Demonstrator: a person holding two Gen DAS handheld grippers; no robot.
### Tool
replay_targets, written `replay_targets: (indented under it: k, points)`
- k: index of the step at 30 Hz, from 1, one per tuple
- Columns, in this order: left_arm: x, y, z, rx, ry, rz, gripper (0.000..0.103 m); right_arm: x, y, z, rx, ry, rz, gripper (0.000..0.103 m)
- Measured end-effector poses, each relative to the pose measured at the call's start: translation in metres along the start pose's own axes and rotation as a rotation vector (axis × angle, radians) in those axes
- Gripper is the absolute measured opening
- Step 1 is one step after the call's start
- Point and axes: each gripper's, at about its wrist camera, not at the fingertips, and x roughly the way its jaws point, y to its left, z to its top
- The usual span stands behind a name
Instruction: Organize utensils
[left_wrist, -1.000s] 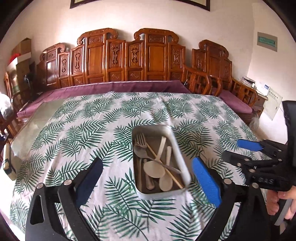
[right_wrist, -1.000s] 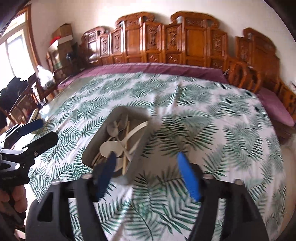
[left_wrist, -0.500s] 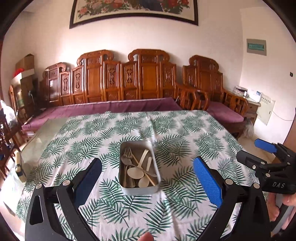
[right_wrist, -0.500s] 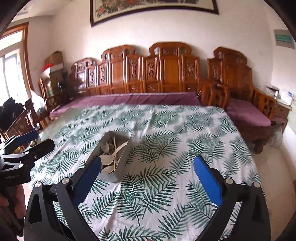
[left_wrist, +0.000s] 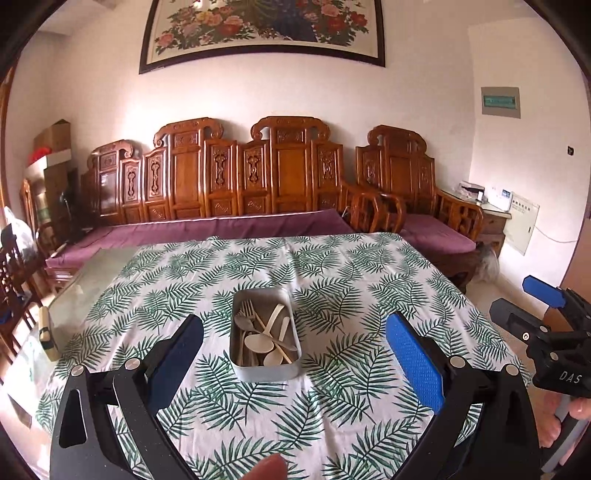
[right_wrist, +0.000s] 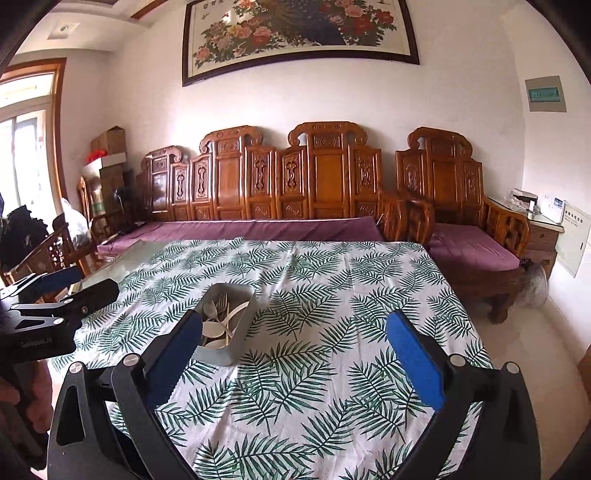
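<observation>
Sitting near the middle of the leaf-print tablecloth (left_wrist: 332, 398), the metal tray (left_wrist: 264, 369) holds a loose heap of utensils. It is a rounded rectangle whose long axis runs away from the left wrist camera toward the carved wooden bench (left_wrist: 258, 177) at the far wall, one short end nearest the camera. Inside, a metal fork (left_wrist: 246, 312) lies with its tines toward the far end, beside a metal spoon (left_wrist: 248, 325). Pale spoons (left_wrist: 259, 343) lie across them with their bowls toward the near end and handles slanting up toward the far right corner, and a thin chopstick (left_wrist: 273, 339) crosses them diagonally.

The left gripper (left_wrist: 293, 349) hangs above the cloth on the near side of the tray, its blue-padded fingers (left_wrist: 415, 363) spread wide with nothing between them; the tray appears in the gap, well apart from both pads. The right gripper (right_wrist: 293, 349) is likewise spread wide and empty, over bare cloth to the right of the tray, whose near left corner is hidden behind its left finger (right_wrist: 177, 354) in the right wrist view. Each gripper shows at the edge of the other's view. A framed flower painting (left_wrist: 266, 29) hangs above the bench.
</observation>
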Motion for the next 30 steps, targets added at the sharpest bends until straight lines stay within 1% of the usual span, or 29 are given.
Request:
replay_targets:
  k: [11, 30]
  points:
    - [-0.0009, -0.0016, -0.0028, -0.001, -0.008, 0.002, 0.095, 0.0007, -0.0069, -0.0031, 0.024, -0.002, -0.009, 0.1]
    - [-0.0027, -0.0045, -0.0039, -0.003, -0.017, 0.006, 0.095, 0.0024, -0.0094, -0.004, 0.027, -0.007, -0.005, 0.1]
